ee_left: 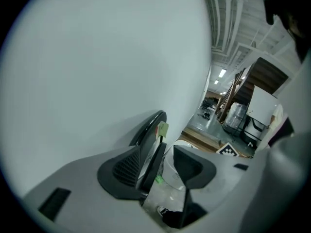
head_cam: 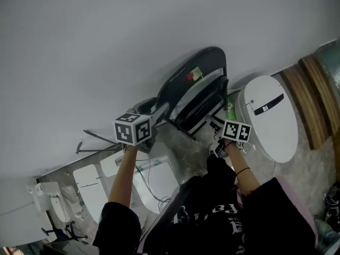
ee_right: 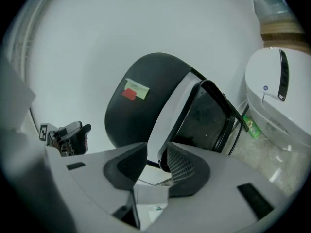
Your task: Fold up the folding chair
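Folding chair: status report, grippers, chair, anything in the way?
Left gripper open. Right gripper shut on folding chair frame. Chair nearly folded, by wall. White appliance alongside.

Wall: plain pale grey wall (head_cam: 133,36), fills the upper half of the head view.
Floor: grey speckled stone floor (head_cam: 305,163), right.
Fixture: white oval fixture (head_cam: 271,116), centre right.
Wood: brown boards (head_cam: 313,100), upper right edge.
Lower left: white units (head_cam: 87,187).
Light: ceiling strip lamps (ee_left: 222,73) lit, far hall.
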{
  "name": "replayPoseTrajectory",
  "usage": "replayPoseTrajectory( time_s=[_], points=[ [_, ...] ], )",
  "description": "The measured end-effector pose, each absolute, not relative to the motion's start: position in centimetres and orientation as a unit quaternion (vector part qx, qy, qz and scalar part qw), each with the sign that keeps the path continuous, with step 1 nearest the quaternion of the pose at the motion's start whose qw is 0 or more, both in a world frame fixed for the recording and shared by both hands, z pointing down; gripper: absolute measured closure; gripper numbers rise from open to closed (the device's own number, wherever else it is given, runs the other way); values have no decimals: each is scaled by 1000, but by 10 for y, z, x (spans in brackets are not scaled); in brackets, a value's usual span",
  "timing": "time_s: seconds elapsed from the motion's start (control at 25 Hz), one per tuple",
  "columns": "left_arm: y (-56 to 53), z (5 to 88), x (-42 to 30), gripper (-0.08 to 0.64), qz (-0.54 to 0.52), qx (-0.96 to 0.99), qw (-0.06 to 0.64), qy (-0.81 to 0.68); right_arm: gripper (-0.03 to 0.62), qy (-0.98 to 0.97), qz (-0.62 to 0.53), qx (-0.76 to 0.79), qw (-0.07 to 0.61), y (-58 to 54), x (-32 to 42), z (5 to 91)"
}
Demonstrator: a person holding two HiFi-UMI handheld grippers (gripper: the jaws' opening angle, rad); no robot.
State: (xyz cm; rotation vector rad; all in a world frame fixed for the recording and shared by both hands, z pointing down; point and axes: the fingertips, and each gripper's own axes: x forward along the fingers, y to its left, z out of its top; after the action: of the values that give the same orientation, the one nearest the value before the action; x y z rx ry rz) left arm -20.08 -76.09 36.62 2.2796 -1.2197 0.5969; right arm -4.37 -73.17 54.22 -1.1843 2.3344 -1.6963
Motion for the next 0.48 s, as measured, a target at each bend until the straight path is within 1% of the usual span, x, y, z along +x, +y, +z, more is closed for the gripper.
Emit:
replayPoseTrajectory(
  time_s=[0.08,0.16,0.28,0.36,0.4,0.48],
  points=[
    [-729,369,-204,349,206,835,247,-446,460,763,-521,-381,0,-710,-51,530],
    [-697,371,-206,355,192,838,252,-444,462,772,-508,-382,3,-687,-57,517],
    [-652,374,-209,410,175,840,254,-447,473,782,-486,-389,14,-652,-65,494],
    [-623,376,-210,472,165,839,253,-452,515,789,-464,-403,10,-625,-69,480],
    [-610,378,-209,492,159,839,254,-454,534,793,-450,-410,9,-612,-70,472],
    [-585,383,-204,508,146,840,261,-452,549,799,-429,-421,14,-590,-70,457]
  ],
)
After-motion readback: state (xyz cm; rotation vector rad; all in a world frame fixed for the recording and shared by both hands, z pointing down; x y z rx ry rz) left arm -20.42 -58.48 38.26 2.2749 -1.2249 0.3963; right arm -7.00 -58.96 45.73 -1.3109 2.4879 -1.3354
